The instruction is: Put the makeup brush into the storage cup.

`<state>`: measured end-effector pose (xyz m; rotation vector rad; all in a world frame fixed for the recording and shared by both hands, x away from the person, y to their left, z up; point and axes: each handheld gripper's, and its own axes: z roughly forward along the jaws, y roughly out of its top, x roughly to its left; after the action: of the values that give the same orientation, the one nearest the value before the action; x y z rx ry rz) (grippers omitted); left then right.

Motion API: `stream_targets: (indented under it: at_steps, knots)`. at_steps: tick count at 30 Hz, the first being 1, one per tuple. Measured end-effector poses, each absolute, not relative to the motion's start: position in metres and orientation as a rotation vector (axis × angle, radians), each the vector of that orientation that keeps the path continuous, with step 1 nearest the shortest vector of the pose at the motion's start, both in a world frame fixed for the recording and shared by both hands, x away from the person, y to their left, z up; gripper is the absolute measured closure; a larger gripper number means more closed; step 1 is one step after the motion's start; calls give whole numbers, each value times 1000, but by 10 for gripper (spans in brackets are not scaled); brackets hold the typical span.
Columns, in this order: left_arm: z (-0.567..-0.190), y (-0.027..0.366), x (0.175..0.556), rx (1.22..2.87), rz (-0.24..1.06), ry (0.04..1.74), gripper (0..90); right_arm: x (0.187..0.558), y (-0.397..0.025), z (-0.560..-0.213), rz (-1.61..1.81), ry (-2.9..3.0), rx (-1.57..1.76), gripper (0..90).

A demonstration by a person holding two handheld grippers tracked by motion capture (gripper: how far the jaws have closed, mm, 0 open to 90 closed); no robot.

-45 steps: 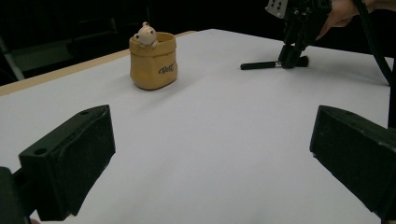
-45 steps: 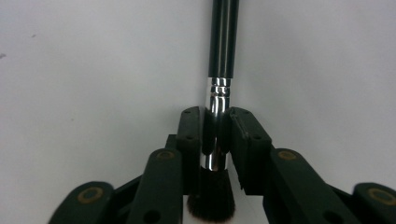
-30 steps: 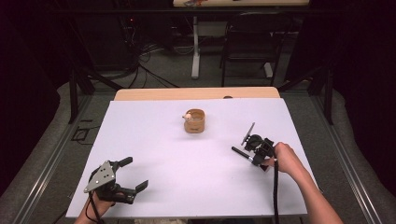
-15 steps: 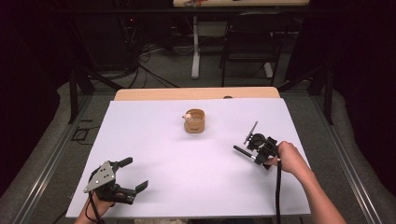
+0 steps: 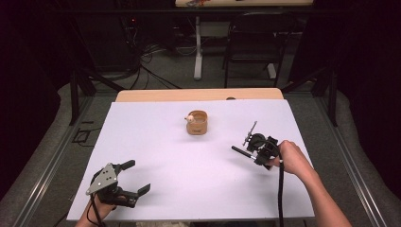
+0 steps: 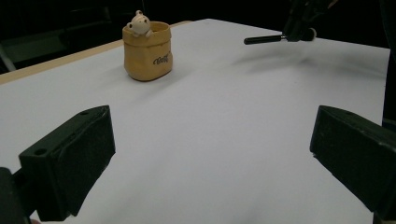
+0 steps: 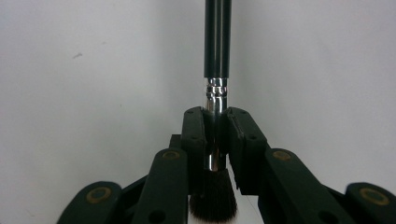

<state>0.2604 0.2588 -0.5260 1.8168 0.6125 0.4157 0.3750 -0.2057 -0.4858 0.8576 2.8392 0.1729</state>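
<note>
A small tan pouch (image 5: 197,124) (image 6: 147,51) stands upright at the table's back middle, with a little bear figure (image 5: 189,117) (image 6: 138,23) peeking over its rim. My right gripper (image 5: 257,151) (image 7: 215,116) hovers at the right, shut on the silver ferrule of a makeup brush (image 5: 242,151) (image 7: 217,42). The brush's black handle points left, and its dark bristles lie back between the jaws. The left gripper view shows the brush (image 6: 264,39) far off. My left gripper (image 5: 136,178) (image 6: 210,130) rests open at the front left, with nothing between its jaws.
A white sheet (image 5: 189,165) covers the table, leaving a wooden strip (image 5: 156,95) bare along the back edge. Beyond the table are a dark chair (image 5: 250,42), a desk leg and cables on the floor.
My right gripper has drifted slightly to the right with the brush in it. The left gripper and the pouch have stayed put.
</note>
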Motion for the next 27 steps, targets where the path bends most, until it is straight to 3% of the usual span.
stream_targets:
  at_steps: [27]
  knots:
    - [-526,256,262,1862,400,611,0,363,-160,-475,207,2917,589,772]
